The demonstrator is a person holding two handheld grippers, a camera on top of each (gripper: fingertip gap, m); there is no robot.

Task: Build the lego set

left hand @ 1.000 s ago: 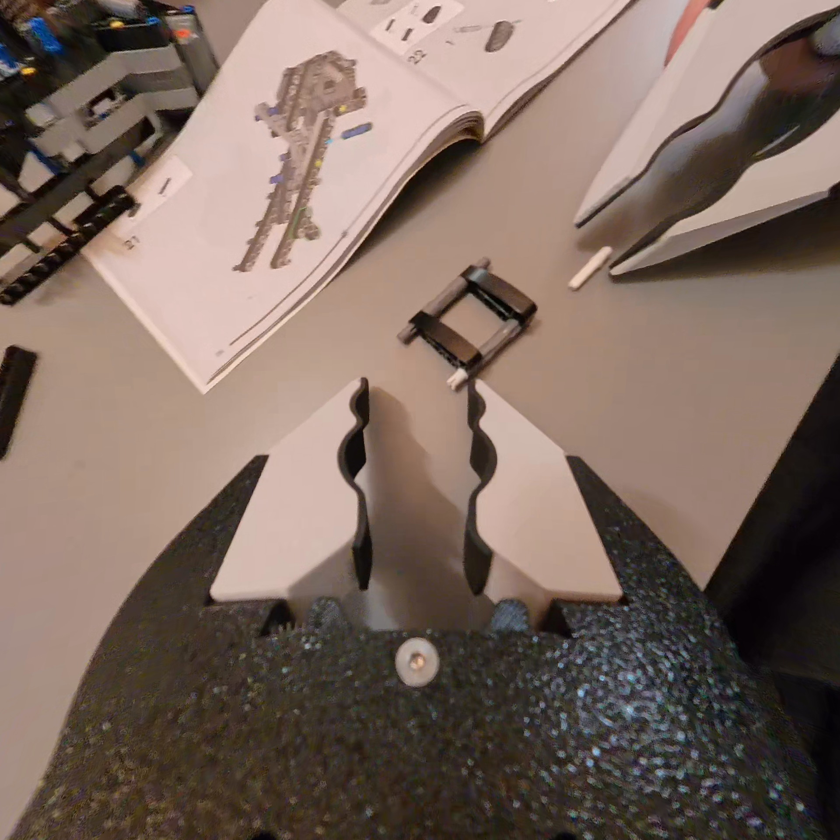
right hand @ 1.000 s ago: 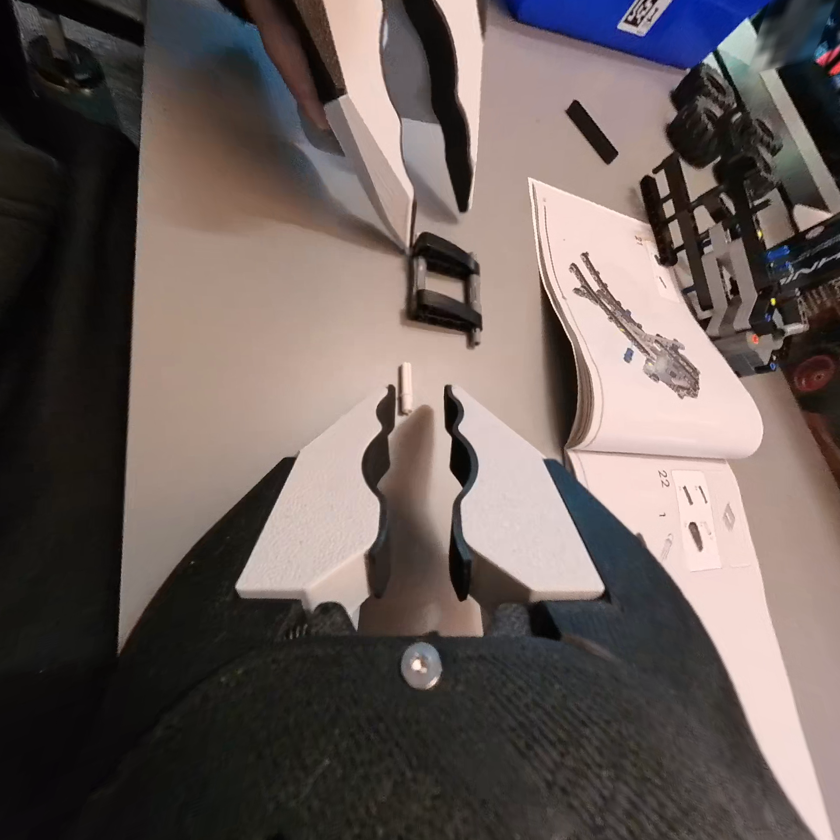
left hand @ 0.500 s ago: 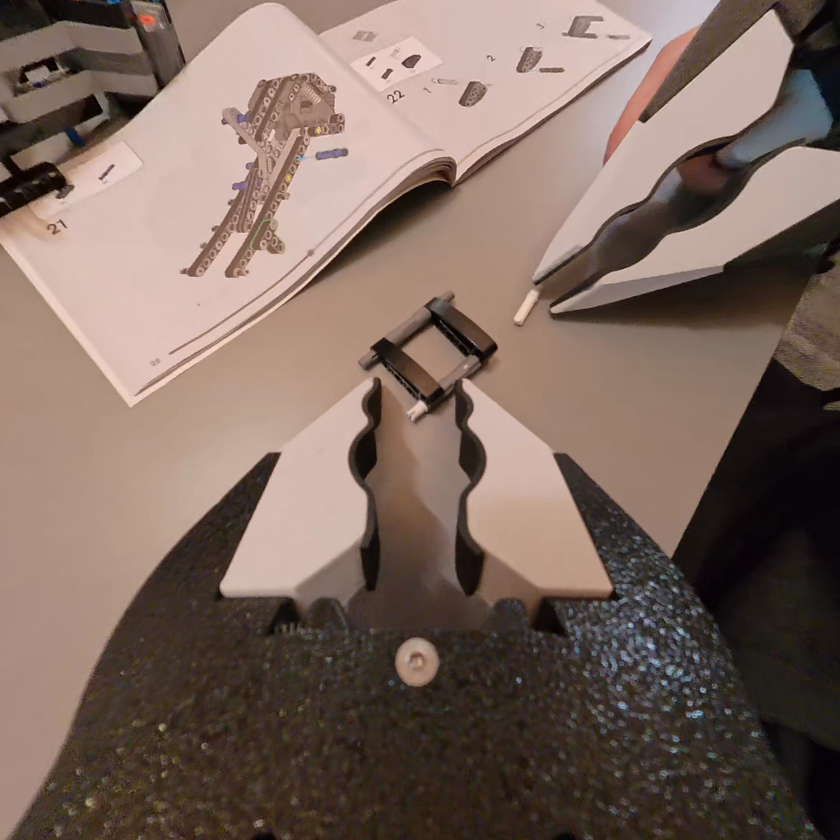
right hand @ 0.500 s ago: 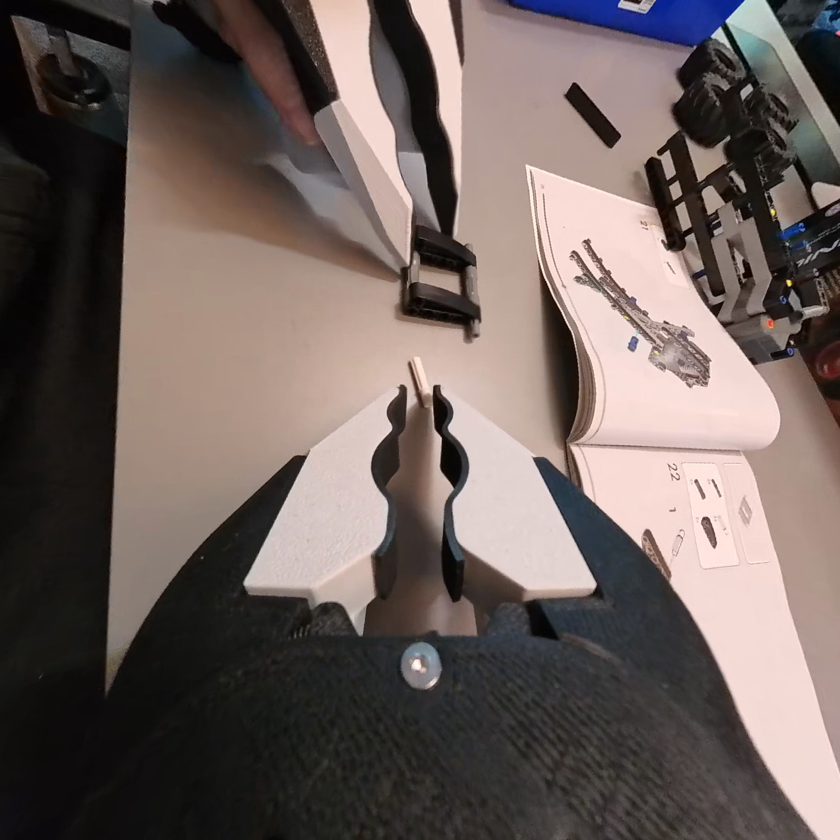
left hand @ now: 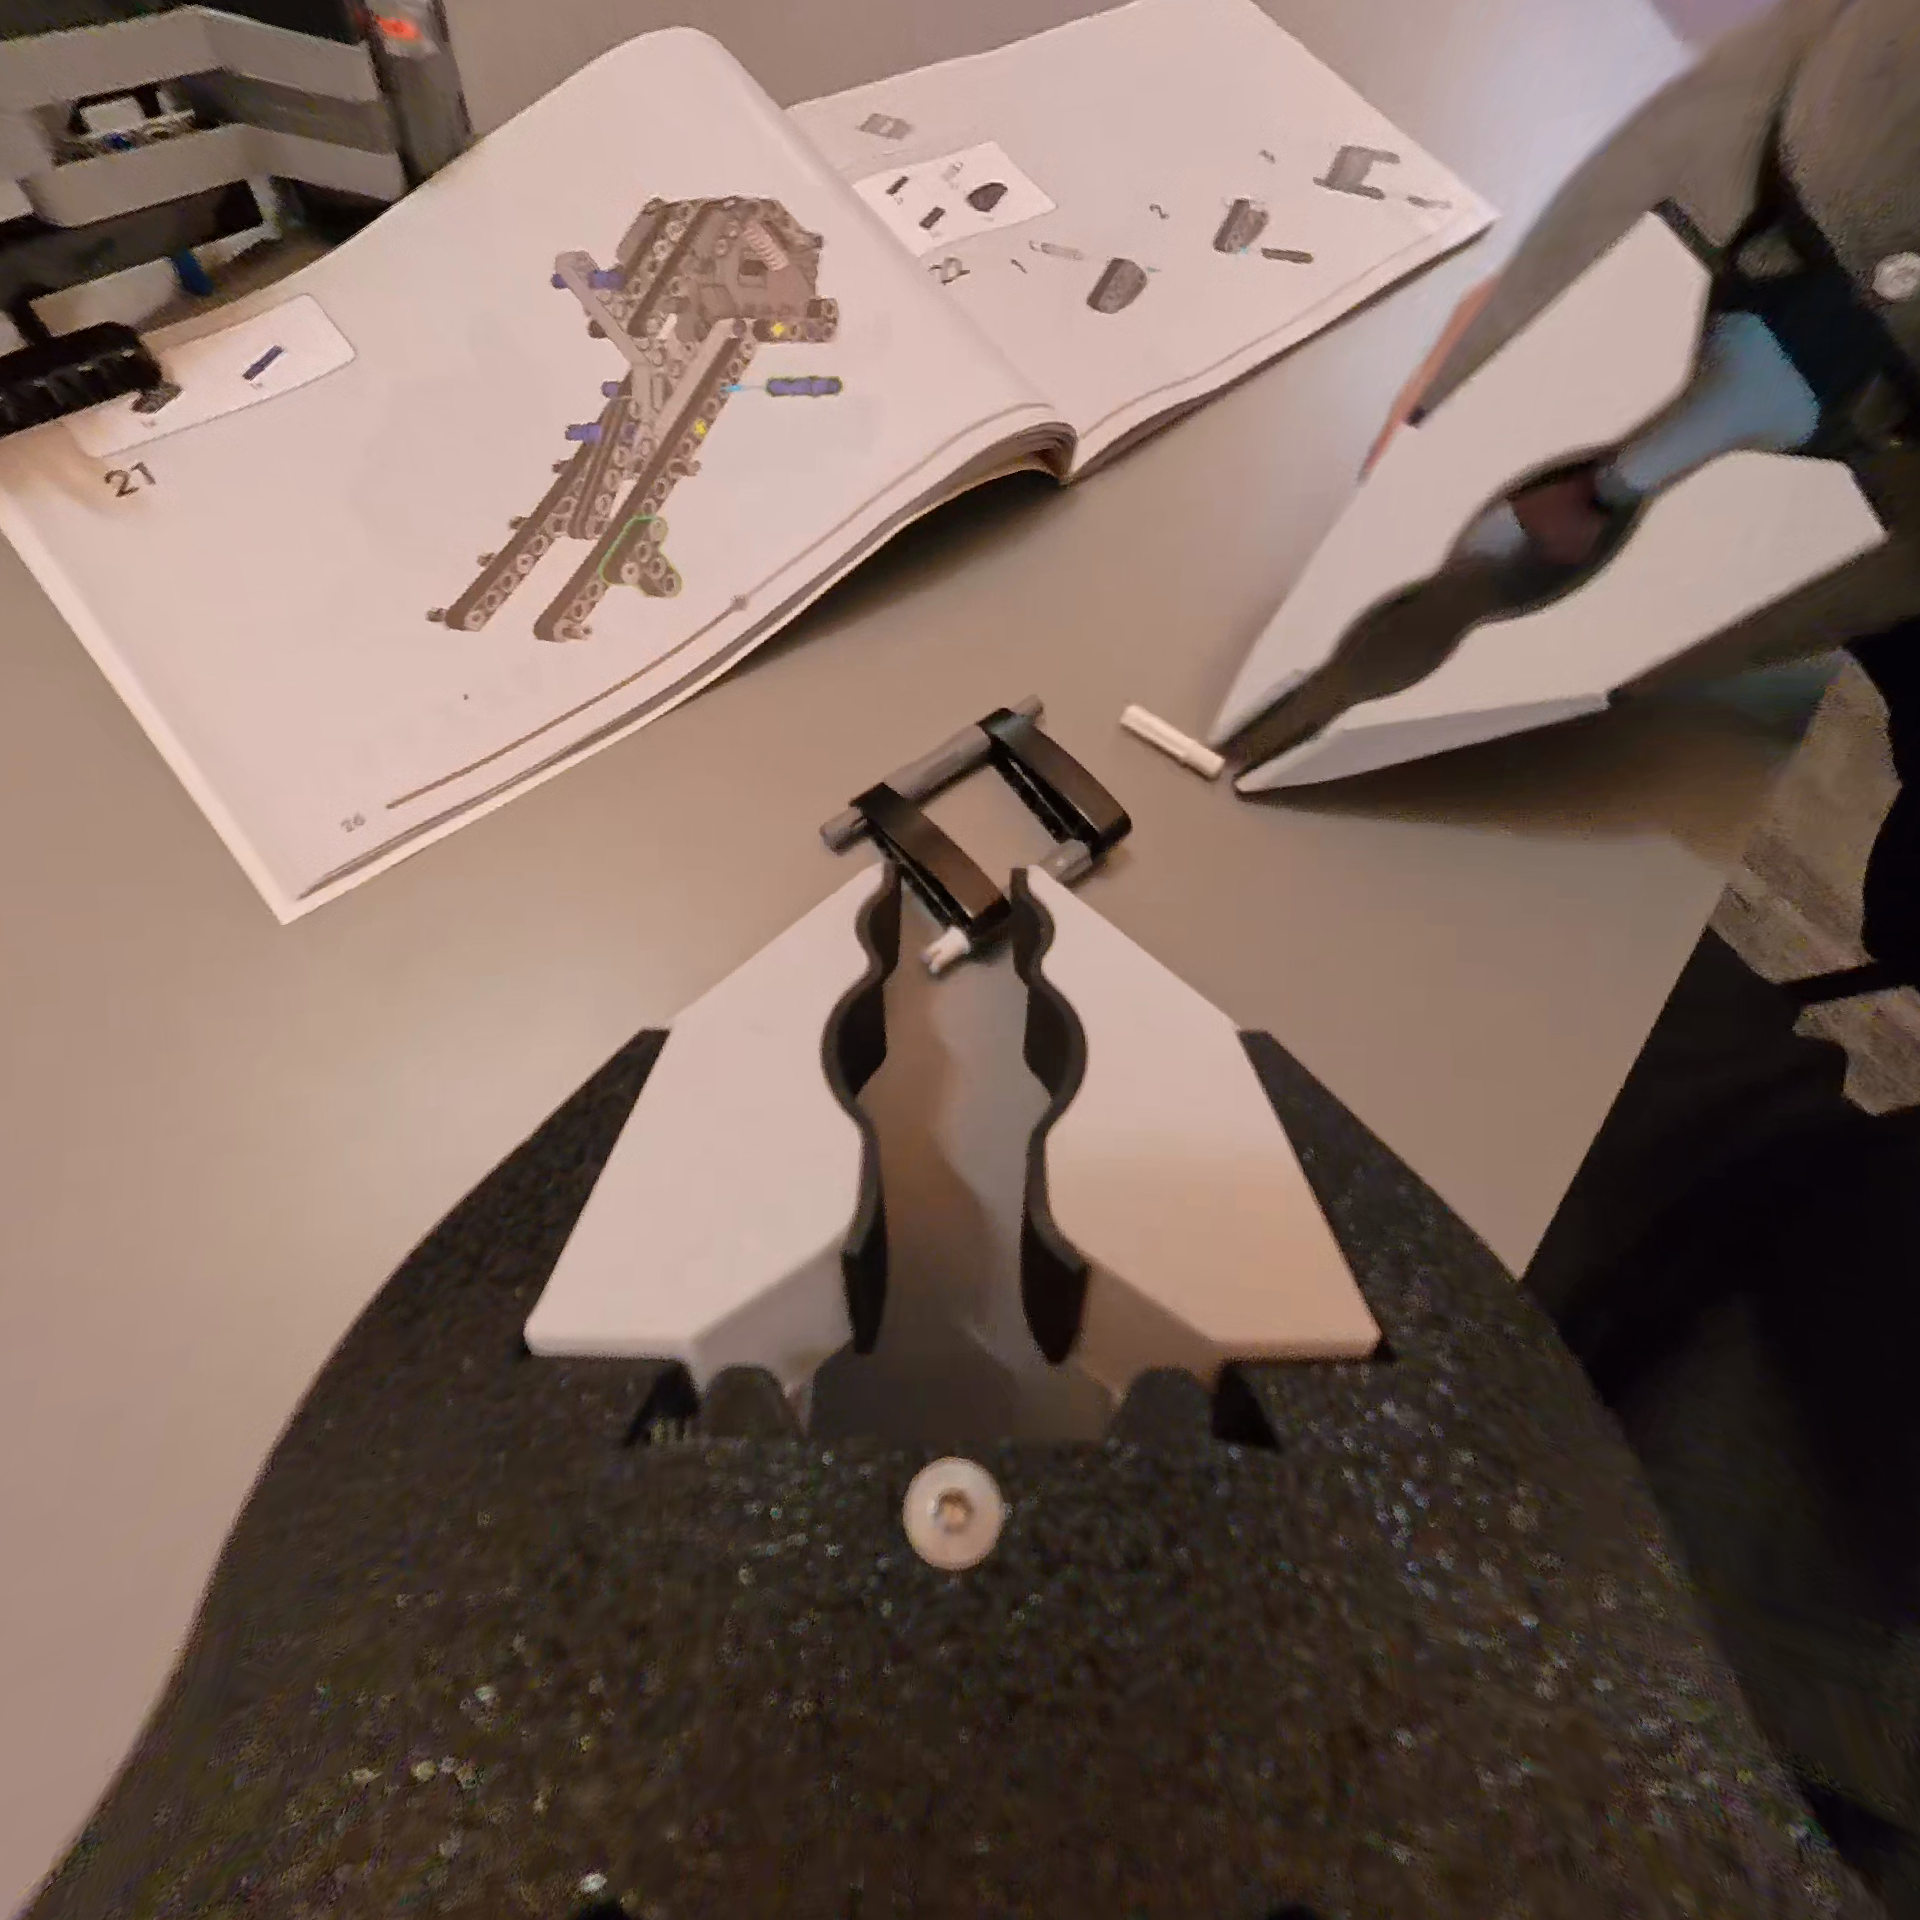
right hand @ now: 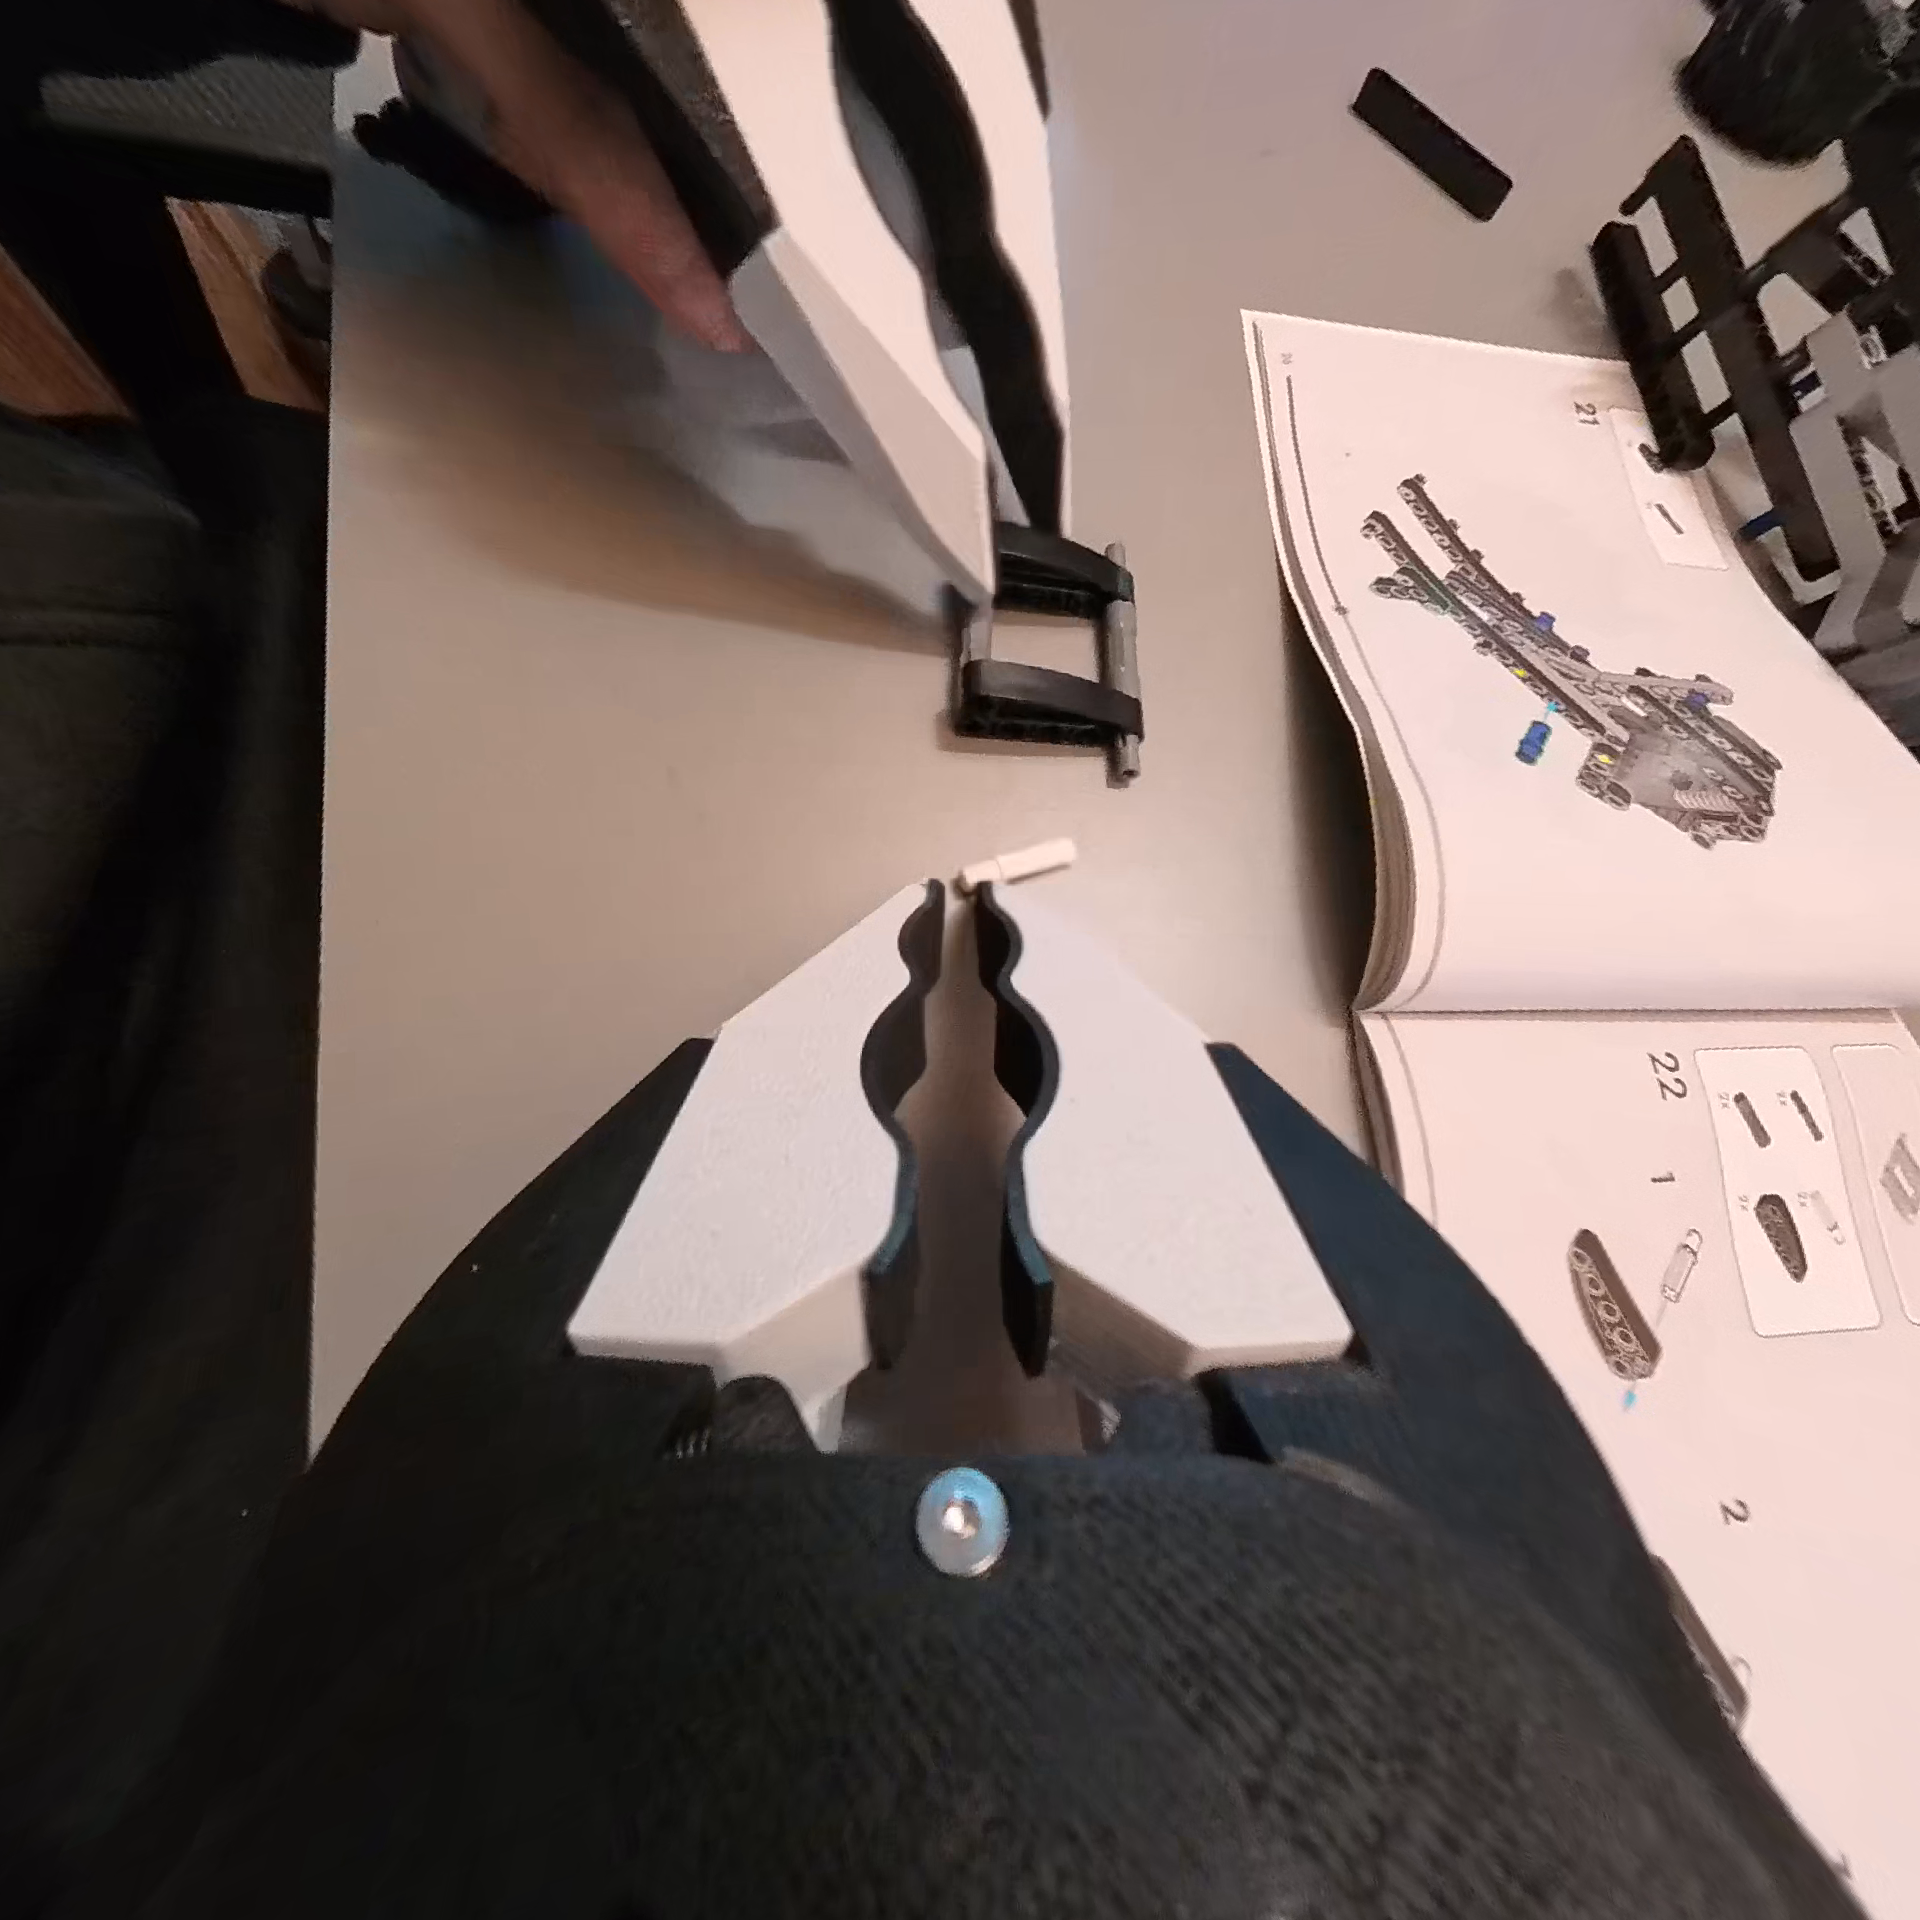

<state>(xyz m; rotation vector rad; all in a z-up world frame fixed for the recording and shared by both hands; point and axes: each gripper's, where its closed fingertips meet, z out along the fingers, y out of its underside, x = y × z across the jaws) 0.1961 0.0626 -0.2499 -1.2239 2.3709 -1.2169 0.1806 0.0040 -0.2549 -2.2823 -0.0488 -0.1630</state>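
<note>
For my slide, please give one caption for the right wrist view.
Right claw, nearly closed, approaches a loose white pin beside the black-and-grey frame.

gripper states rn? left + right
Left gripper: open, tips straddling one black beam of the small frame, not clamped.
Right gripper: nearly closed, empty, tips beside the white pin.

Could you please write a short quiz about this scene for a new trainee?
1. True or false: the right tool already holds the white pin.
2. Which tool has the black and grey frame between its fingertips?
3. What lies open on the table beyond the frame: (a) a box, (b) an instruction booklet, (c) a tray?

Key: 1 false, the pin lies just beyond its tips; 2 the left tool; 3 b.
</note>
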